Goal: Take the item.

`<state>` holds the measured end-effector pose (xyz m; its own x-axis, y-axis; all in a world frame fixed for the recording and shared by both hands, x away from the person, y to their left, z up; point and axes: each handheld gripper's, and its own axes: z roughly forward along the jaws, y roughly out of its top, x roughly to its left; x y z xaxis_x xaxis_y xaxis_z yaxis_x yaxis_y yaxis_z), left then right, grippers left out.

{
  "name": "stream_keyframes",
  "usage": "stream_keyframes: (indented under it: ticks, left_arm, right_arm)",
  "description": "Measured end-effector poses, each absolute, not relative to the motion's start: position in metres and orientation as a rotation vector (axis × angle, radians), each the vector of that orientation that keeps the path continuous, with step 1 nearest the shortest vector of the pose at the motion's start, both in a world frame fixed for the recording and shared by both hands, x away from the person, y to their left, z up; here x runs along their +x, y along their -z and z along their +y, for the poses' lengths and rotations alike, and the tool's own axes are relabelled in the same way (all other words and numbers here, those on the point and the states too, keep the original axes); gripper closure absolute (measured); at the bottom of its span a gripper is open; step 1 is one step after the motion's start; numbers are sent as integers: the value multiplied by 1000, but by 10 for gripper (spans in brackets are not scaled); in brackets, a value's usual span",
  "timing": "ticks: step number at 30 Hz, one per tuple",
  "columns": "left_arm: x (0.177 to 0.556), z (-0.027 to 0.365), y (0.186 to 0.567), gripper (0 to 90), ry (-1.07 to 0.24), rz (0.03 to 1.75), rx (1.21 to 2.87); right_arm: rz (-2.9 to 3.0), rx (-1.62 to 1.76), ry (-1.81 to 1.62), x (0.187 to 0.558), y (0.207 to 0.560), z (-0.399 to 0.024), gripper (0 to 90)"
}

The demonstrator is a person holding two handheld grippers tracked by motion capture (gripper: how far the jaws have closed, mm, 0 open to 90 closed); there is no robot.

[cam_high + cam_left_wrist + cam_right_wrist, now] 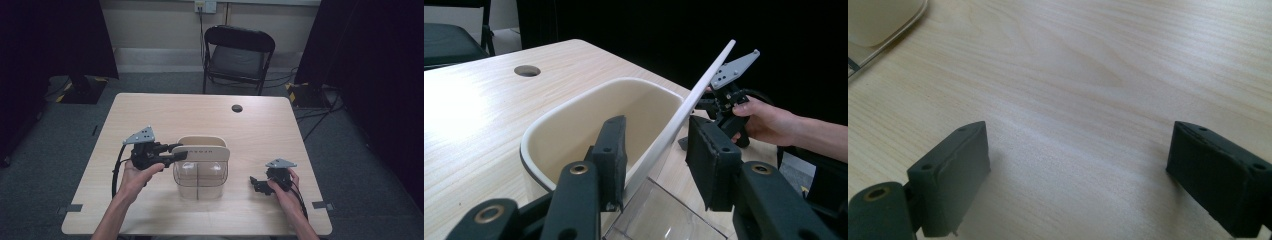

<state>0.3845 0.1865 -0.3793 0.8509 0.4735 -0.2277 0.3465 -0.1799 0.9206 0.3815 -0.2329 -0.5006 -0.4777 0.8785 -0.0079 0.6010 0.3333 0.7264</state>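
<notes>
High view: left gripper [176,151] pinches flat cream lid [201,152], tilted above clear plastic container [200,177] mid-table.
Right gripper [1078,172]: spread, idle.
Progress: lid lifted; setting down remains.

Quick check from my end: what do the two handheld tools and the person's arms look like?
Both are black. The left tool and right tool each carry a grey three-cornered plate with small holes on top and a trailing black cable. The blocky black pads sit on arms with brass-coloured pivots. Forearms are bare, no sleeves in view.
</notes>
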Motion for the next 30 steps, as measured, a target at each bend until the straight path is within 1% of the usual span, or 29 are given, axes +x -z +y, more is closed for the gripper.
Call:
stream_keyframes:
  ticks: [30]
  left_arm:
    - [384,186,379,599,-125,627,1785]
  right_arm:
    - [2203,1303,-942,382,501,-233,93]
